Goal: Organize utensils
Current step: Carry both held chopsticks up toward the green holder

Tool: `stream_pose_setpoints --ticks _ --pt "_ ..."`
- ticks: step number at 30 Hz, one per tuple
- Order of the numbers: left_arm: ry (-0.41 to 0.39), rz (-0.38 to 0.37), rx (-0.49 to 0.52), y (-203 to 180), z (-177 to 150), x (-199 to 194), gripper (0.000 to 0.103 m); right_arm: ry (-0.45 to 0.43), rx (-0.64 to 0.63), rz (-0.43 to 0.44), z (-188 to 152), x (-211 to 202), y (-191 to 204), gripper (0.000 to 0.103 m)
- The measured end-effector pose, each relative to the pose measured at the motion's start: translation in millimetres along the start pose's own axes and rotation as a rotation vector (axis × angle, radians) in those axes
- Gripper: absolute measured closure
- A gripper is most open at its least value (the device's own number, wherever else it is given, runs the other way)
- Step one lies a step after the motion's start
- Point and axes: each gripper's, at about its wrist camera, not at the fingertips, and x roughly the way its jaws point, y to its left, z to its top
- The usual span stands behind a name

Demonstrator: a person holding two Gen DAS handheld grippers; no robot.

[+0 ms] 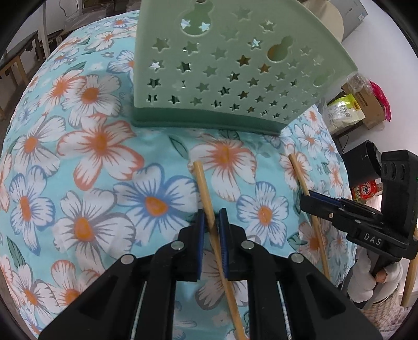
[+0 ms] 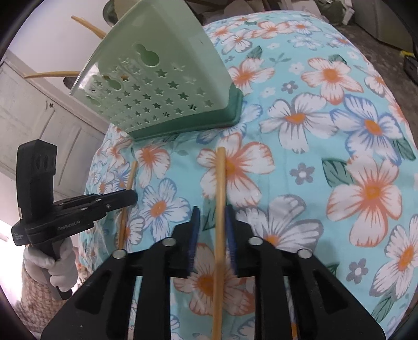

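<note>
- On the floral cloth [image 1: 91, 157], a green holder [image 1: 235, 78] with star cut-outs stands at the far side, its dark base touching the cloth.
- My left tongs [image 1: 211, 217] are clenched on the left chopstick [image 1: 206, 191]. The stick runs slantwise between the blue pads [image 1: 200, 222], with its far end pointing toward the holder.
- My right tongs [image 2: 213, 211] are released. The right chopstick [image 2: 220, 183] sits between the pads, closer to the right one, with a clear gap on its left.
- Both chopsticks lie near each other, roughly parallel, just short of the holder.
- I cannot tell whether either stick is lifted clear of the cloth.
- My gloved hand [image 2: 60, 261] grips the left tongs' handle.
- Two pale sticks [image 2: 86, 24] project past the holder's top edge.
</note>
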Motion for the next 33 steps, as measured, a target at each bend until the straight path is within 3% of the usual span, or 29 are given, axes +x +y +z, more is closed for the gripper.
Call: stream_pose_setpoints --ticks 9,16,25,33 --pt "-0.006 0.070 0.038 -8 7 7 0.091 -0.006 -0.002 -0.026 12 12 2 0.080" --pt "-0.037 0.163 0.096 -24 4 15 0.092 -0.019 0.002 -0.063 16 16 1 0.098" --pt "-0.105 0.241 0.103 -39 0 12 0.096 -0.031 0.028 -0.023 16 3 -9 0.098" --pt "-0.204 0.306 0.128 -50 -3 -22 0.097 -0.078 0.031 0.016 18 -23 -12 0.098"
